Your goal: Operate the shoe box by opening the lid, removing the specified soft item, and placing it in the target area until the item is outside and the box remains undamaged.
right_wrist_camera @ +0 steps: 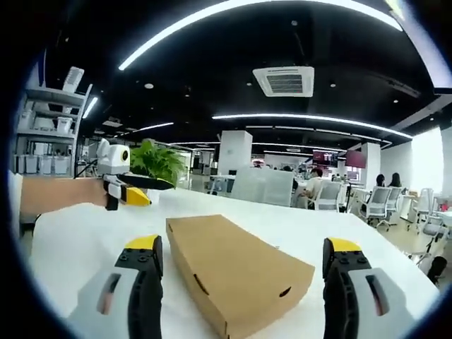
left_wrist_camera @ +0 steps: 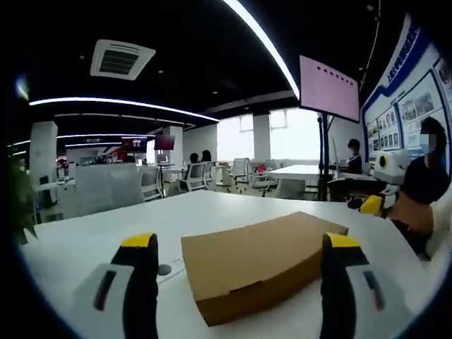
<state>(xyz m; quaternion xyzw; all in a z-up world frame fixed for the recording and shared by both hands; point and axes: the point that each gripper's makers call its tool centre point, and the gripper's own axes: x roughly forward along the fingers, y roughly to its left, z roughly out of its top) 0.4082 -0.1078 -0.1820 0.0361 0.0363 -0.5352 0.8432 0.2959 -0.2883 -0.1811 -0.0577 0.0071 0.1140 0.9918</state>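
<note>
On the white counter (left_wrist_camera: 85, 240) the closed shoe box (left_wrist_camera: 263, 263) is seen lying flat, framed between the parted jaws of the left gripper (left_wrist_camera: 240, 272) and the right gripper (right_wrist_camera: 244, 275); the lid edge should be lifted gently so no cardboard is creased.

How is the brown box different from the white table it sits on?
The shoe box is brown cardboard, while the table is plain white. The shoe box is small and covers only the middle of the table, which spreads wide around it. The box has small holes in its side; the table top looks smooth. Both have flat tops, and the box lid is shut. The left gripper and right gripper both stand open.
</note>
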